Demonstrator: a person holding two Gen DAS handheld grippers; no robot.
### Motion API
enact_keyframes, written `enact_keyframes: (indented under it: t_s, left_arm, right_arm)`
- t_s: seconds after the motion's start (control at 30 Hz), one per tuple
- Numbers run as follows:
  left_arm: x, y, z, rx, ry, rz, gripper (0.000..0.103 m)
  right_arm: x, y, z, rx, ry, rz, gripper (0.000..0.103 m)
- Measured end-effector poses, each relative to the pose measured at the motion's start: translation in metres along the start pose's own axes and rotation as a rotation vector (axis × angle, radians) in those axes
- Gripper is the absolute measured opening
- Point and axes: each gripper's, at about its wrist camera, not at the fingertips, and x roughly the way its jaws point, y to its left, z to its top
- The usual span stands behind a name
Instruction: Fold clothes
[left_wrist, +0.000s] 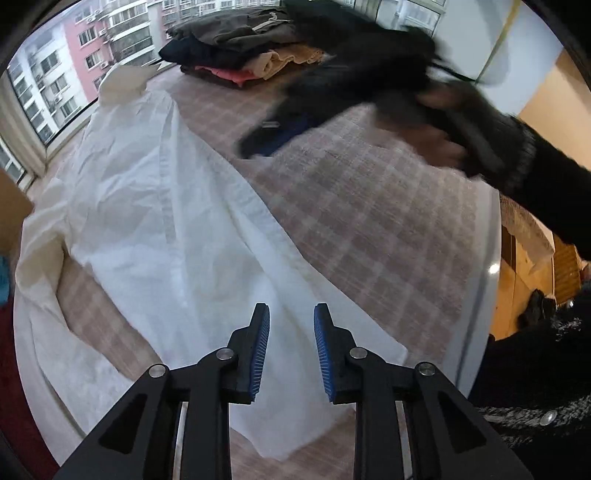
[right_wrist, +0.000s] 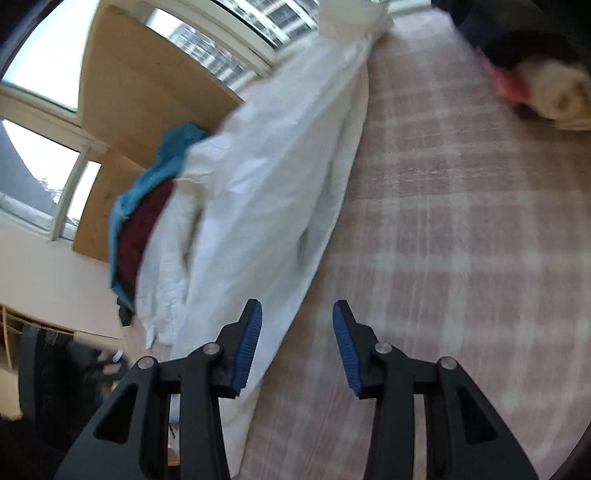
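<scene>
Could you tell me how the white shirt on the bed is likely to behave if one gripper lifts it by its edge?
The white shirt looks thin and creased, so it would probably drape limply. Spread long across the bed, it likely trails and unfolds.

Motion-blurred right tool (left_wrist: 280, 136)
</scene>
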Motion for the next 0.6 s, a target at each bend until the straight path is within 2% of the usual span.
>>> enact_keyframes:
  t_s: [0.1,0.2,0.33,0.47,0.5,0.53,0.57,0.6]
  left_arm:
    - [-0.003,-0.004,-0.008,-0.032,0.004,0.003,0.024]
    - [-0.002,-0.007,-0.015,-0.050,0.019,0.030,0.025]
    - [-0.006,-0.009,-0.022,-0.078,0.023,0.038,0.029]
    - [-0.005,-0.017,-0.020,-0.102,0.006,-0.013,0.032]
    - [-0.002,-0.021,-0.017,-0.105,0.002,-0.036,0.032]
    - [0.003,-0.028,-0.012,-0.095,0.000,-0.055,0.032]
    - [0.008,-0.035,-0.007,-0.083,-0.002,-0.075,0.032]
    - [0.011,-0.041,-0.003,-0.069,-0.001,-0.078,0.032]
  right_arm:
    - [0.011,0.001,0.007,-0.016,0.043,0.005,0.037]
    - [0.017,0.007,0.008,-0.032,0.081,0.072,0.002]
    - [0.007,0.016,0.006,-0.078,0.076,0.047,0.002]
    - [-0.029,0.011,0.012,-0.123,0.056,-0.075,0.002]
    - [-0.039,0.009,0.015,-0.146,0.046,-0.149,0.002]
    - [-0.043,0.009,0.018,-0.195,0.030,-0.280,0.002]
    - [-0.043,0.007,0.019,-0.216,0.032,-0.349,0.005]
    - [-0.044,0.000,0.019,-0.193,0.059,-0.336,0.008]
